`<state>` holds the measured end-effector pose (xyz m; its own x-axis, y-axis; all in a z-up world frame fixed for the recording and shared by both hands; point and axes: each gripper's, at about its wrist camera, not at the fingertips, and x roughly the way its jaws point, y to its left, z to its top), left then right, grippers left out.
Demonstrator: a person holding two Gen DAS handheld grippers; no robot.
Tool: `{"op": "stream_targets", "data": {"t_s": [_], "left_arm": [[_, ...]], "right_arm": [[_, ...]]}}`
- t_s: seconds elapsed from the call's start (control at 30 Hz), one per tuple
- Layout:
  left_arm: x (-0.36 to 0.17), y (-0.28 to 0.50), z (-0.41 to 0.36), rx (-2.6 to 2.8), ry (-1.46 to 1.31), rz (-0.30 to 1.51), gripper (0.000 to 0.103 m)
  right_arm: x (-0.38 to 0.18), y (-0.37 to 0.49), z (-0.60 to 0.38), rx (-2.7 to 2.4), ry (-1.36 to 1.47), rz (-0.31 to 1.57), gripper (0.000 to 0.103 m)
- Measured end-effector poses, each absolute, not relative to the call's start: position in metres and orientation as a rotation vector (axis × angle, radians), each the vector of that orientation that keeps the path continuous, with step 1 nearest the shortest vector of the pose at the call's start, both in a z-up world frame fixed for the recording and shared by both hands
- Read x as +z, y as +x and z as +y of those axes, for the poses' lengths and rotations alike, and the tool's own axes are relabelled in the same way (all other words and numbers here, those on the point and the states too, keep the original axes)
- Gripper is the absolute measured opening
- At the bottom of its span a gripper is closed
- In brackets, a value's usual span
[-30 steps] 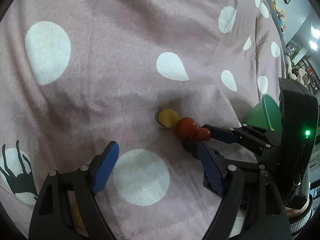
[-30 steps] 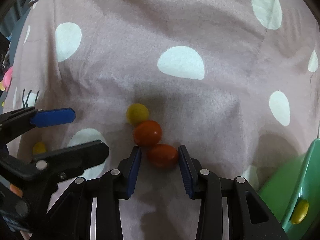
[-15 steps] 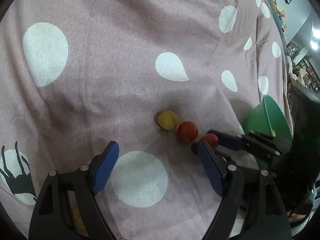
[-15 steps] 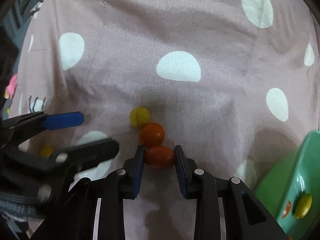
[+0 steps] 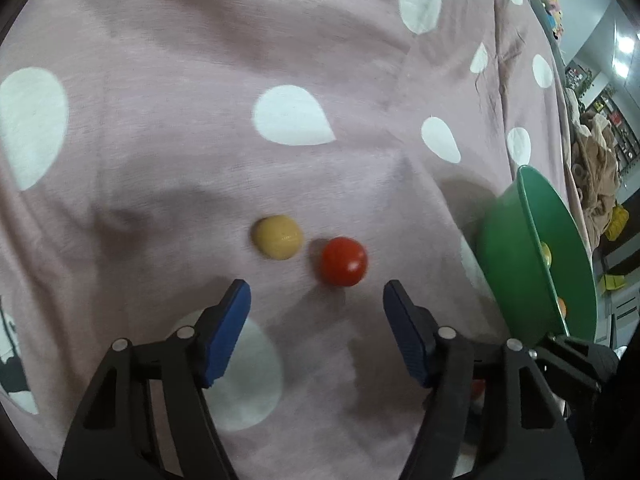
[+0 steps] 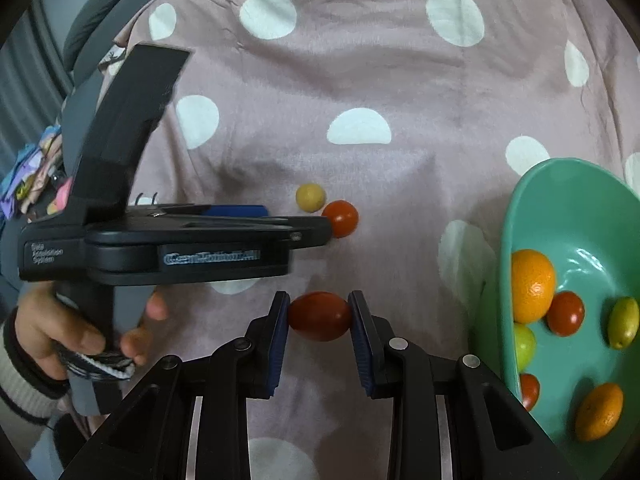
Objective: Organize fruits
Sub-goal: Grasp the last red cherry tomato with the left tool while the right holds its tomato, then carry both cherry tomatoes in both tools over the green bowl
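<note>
Pinching an oval red tomato (image 6: 319,316) between its blue pads, the right hand-held gripper (image 6: 319,320) holds it with the long axis crosswise, pad to pad, above the spotted cloth (image 6: 360,60). Both pads press on the tomato's ends.

At 9 o'clock in the right wrist view, the left hand-held gripper (image 6: 296,224) reaches in sideways, gripped by a hand (image 6: 80,332). In its own view the left hand-held gripper (image 5: 316,308) is spread wide and holds nothing; its pads touch no fruit.

Two loose fruits lie on the cloth just ahead of those open fingers: one round red tomato (image 5: 343,261) at 12 o'clock and one round yellow fruit (image 5: 277,237) at 11 o'clock, close beside each other; whether they touch I cannot tell.

At 3 o'clock of the right hand-held gripper sits one green bowl (image 6: 560,200), tilted on the cloth. Six fruits show inside it: one large orange (image 6: 532,284), a round red tomato (image 6: 565,313) touching it, one oval green fruit (image 6: 622,328) pointing upright in the picture, one green fruit (image 6: 524,346) at the rim, one more red tomato (image 6: 529,390) partly hidden, and one small oval orange fruit (image 6: 599,412) slanting toward 2 o'clock.
</note>
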<state>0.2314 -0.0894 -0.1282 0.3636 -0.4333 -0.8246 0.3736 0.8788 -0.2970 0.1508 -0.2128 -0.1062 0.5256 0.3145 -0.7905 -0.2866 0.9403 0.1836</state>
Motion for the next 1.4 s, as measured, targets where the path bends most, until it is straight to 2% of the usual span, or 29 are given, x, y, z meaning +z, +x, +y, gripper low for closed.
{"op": "stream_targets", "data": {"t_s": [0.17,0.27,0.43,0.73,1.4], "left_arm": [[-0.132,0.237,-0.113,-0.539,-0.017,1.080,0.066],[-0.138,0.245,-0.120,-0.530,-0.010,1.097,0.059],[-0.137,0.248,-0.126,-0.513,0.048,1.073,0.026],[-0.127,0.235,-0.112,-0.503,0.070,1.067,0.027],[-0.064,0.125,-0.083,-0.456,0.160,0.975,0.027]], "right_arm": [[-0.108,0.143,-0.215,0.362,0.030,0.930,0.032],[-0.110,0.143,-0.216,0.370,0.035,0.929,0.032],[-0.107,0.142,-0.218,0.382,0.050,0.920,0.032],[-0.108,0.137,-0.220,0.373,0.059,0.918,0.032],[-0.060,0.079,-0.246,0.330,0.109,0.811,0.032]]}}
